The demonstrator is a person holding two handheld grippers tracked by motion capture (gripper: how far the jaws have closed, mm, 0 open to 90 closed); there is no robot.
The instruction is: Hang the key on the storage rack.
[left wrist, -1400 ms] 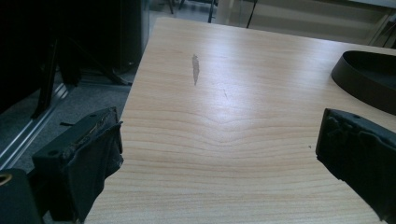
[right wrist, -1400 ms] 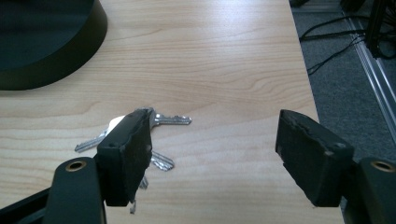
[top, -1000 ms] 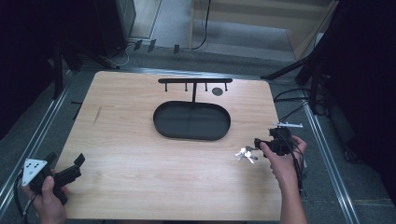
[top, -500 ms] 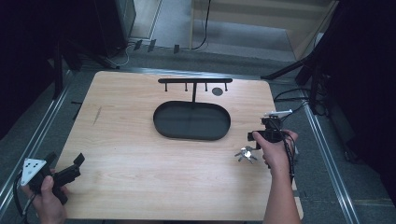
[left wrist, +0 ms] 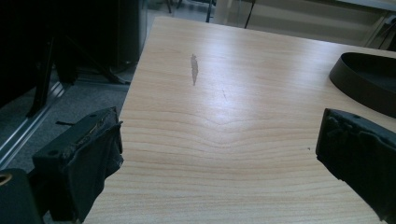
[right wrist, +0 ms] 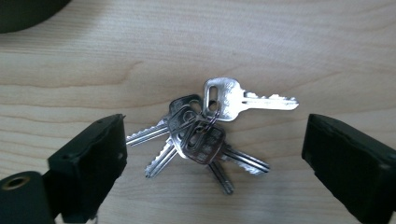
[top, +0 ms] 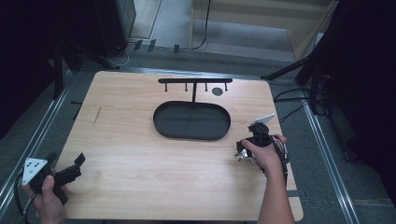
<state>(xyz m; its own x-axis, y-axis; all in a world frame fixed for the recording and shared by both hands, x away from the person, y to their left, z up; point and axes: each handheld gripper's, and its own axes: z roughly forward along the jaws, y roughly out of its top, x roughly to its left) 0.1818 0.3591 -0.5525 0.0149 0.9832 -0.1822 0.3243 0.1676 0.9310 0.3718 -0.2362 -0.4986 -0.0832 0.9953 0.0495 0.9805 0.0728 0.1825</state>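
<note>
At the near left corner of the wooden table (top: pixel 140 154), a person's left hand (top: pixel 46 205) holds the left gripper (top: pixel 70 170) low over the edge. Its two black jaws are spread wide with nothing between them; in the left gripper view they frame bare wood, with one end of a black tray at far right.

At the near right side of the table, the person's right hand (top: pixel 266 154) tips the right gripper (right wrist: pixel 212 154) steeply down over a bunch of keys (right wrist: pixel 205 133). The right gripper view looks straight down on them: several silver keys fanned out flat on the wood, joined by a small ring (right wrist: pixel 210 109), one key pointing right and the rest splaying down and left. The jaws stand wide apart, one on each side of the bunch, apart from it. How close the jaw tips are to the table surface is hard to judge.

Farther back, in the middle of the table, sits the black oval tray (top: pixel 192 120). From its far edge rises a thin post carrying a black hook rack (top: pixel 194 80), a crossbar with short pegs hanging down. All pegs look bare. A small dark round mark lies on the wood just right of the rack.

Judged from this, the work is at its start: the keys are not yet gripped or lifted. Closing on them, carrying them and likely hanging them on a peg all remain.
</note>
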